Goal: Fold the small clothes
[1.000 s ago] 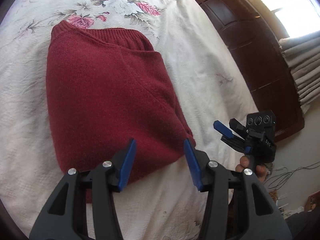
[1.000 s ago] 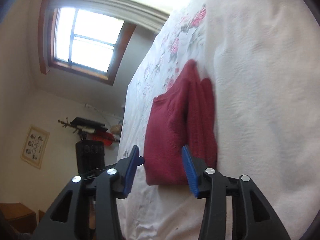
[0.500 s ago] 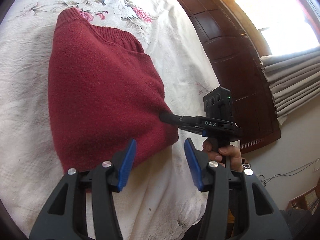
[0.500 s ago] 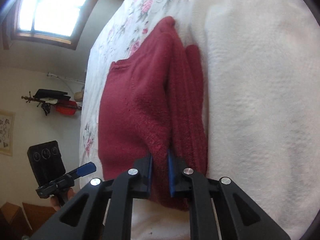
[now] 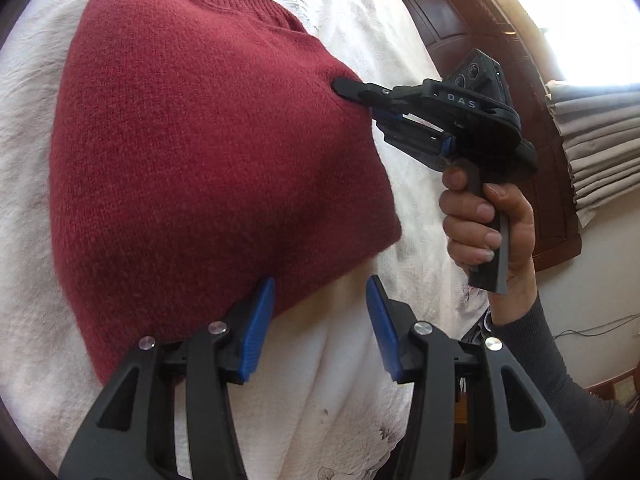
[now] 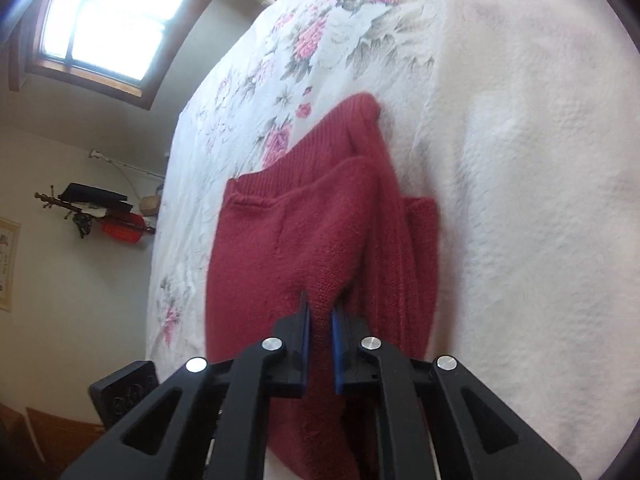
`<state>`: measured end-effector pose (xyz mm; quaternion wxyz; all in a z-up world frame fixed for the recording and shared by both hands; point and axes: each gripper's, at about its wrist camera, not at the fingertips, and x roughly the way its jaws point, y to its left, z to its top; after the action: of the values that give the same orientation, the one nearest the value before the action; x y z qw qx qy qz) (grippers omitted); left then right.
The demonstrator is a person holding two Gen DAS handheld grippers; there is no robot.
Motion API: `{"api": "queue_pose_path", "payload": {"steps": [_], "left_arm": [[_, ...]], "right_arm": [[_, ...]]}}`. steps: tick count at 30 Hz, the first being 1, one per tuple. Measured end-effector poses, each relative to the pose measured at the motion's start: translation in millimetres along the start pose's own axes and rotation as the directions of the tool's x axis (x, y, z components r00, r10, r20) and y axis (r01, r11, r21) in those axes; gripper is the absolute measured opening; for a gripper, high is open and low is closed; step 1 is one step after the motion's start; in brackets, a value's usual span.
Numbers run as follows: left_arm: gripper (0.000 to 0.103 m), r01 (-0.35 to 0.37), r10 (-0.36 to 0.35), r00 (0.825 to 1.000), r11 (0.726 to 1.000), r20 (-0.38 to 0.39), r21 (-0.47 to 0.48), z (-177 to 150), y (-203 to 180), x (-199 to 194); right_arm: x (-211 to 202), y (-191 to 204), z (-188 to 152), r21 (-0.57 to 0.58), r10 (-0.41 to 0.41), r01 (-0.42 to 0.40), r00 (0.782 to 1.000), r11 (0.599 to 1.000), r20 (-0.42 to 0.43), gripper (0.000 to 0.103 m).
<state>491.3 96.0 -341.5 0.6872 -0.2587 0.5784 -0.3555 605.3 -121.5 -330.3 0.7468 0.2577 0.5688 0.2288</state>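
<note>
A dark red knitted sweater [image 5: 200, 168] lies folded on a white floral bedspread [image 5: 340, 392]. My left gripper [image 5: 320, 320] is open at the sweater's near edge, one blue pad over the knit and the other over the bedspread. My right gripper [image 6: 320, 320] is shut on a fold of the sweater [image 6: 312, 248] at its near edge. In the left wrist view the right gripper [image 5: 352, 90], held by a hand [image 5: 492, 220], pinches the sweater's right side and lifts it.
The bedspread [image 6: 520, 200] stretches wide beyond the sweater, with pink flowers toward the far end. A dark wooden door [image 5: 460, 20] and folded grey curtains [image 5: 600, 136] stand to the right of the bed. A window [image 6: 116, 12] and a wall rack [image 6: 92, 208] are at the left.
My right gripper reached the sweater's edge, shut on a fold and has raised it. My left gripper moved closer to the sweater's near edge and stays open.
</note>
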Motion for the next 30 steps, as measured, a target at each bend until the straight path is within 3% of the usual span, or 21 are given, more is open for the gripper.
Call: {"api": "queue_pose_path", "payload": {"steps": [3, 5, 8, 10, 13, 14, 16, 18, 21, 23, 24, 25, 26, 30], "left_arm": [[0.046, 0.012, -0.013, 1.000, 1.000, -0.011, -0.012, -1.6, -0.5, 3.6], [0.046, 0.039, -0.039, 0.999, 0.999, -0.008, -0.001, -2.3, -5.8, -3.1], [0.047, 0.066, -0.068, 0.996, 0.997, 0.057, 0.039, 4.3, -17.0, -27.3], [0.048, 0.082, -0.085, 0.991, 0.996, 0.104, 0.033, 11.9, -18.2, -42.7], [0.050, 0.090, -0.092, 0.987, 0.996, 0.129, 0.024, 22.5, -18.8, -51.8], [0.051, 0.086, -0.088, 0.987, 0.996, 0.131, 0.021, 24.9, -18.3, -51.6], [0.057, 0.072, -0.072, 0.987, 0.997, 0.143, 0.003, 27.2, -14.2, -51.8], [0.059, 0.050, -0.044, 0.989, 0.998, 0.142, -0.037, 29.3, -6.0, -50.8], [0.058, 0.074, -0.061, 0.986, 0.994, 0.153, -0.080, 35.9, 4.5, -58.9], [0.058, 0.077, -0.061, 0.979, 0.994, 0.196, -0.074, 44.5, 6.3, -75.3], [0.059, 0.078, -0.060, 0.974, 0.994, 0.219, -0.073, 48.1, 9.2, -84.1], [0.059, 0.079, -0.059, 0.970, 0.994, 0.235, -0.074, 53.1, 11.4, -91.3], [0.059, 0.076, -0.057, 0.969, 0.994, 0.241, -0.072, 58.6, 13.7, -95.9], [0.059, 0.033, -0.022, 0.983, 0.998, 0.182, -0.056, 79.1, 14.5, -86.6]], "right_arm": [[15.0, -26.3, -9.9, 0.028, -0.056, 0.057, 0.997, 0.998, -0.044, 0.008], [8.5, -23.3, -8.8, 0.022, -0.040, 0.040, 0.999, 0.999, -0.033, 0.010], [-14.5, -16.2, 1.7, 0.028, 0.028, -0.029, 0.999, 0.999, 0.020, 0.027], [-20.1, -14.6, 16.5, 0.037, 0.036, -0.037, 0.999, 0.999, 0.035, 0.045], [3.0, -10.3, 40.3, 0.057, 0.044, -0.042, 0.998, 0.997, -0.042, 0.051], [11.4, -8.6, 43.9, 0.050, 0.030, -0.027, 0.997, 0.998, -0.065, 0.051], [19.9, -3.6, 49.1, 0.018, -0.035, 0.036, 0.998, 0.999, -0.051, 0.009], [14.2, -17.4, 49.3, 0.061, -0.051, 0.051, 0.999, 0.997, 0.001, 0.008], [19.4, -43.9, 36.7, 0.127, -0.057, 0.057, 0.998, 0.990, -0.006, 0.009], [7.9, -41.7, 31.2, 0.098, 0.002, -0.002, 1.000, 0.995, 0.002, 0.017], [-1.3, -39.6, 27.2, 0.091, 0.034, -0.034, 0.999, 0.995, 0.004, 0.032], [-11.5, -37.0, 21.4, 0.079, 0.030, -0.031, 1.000, 0.996, 0.005, 0.053], [-21.3, -34.3, 14.8, 0.062, 0.016, -0.016, 1.000, 0.998, 0.008, 0.060], [-27.1, -27.9, -13.9, 0.026, 0.046, -0.044, 0.994, 0.999, -0.096, 0.066]]}}
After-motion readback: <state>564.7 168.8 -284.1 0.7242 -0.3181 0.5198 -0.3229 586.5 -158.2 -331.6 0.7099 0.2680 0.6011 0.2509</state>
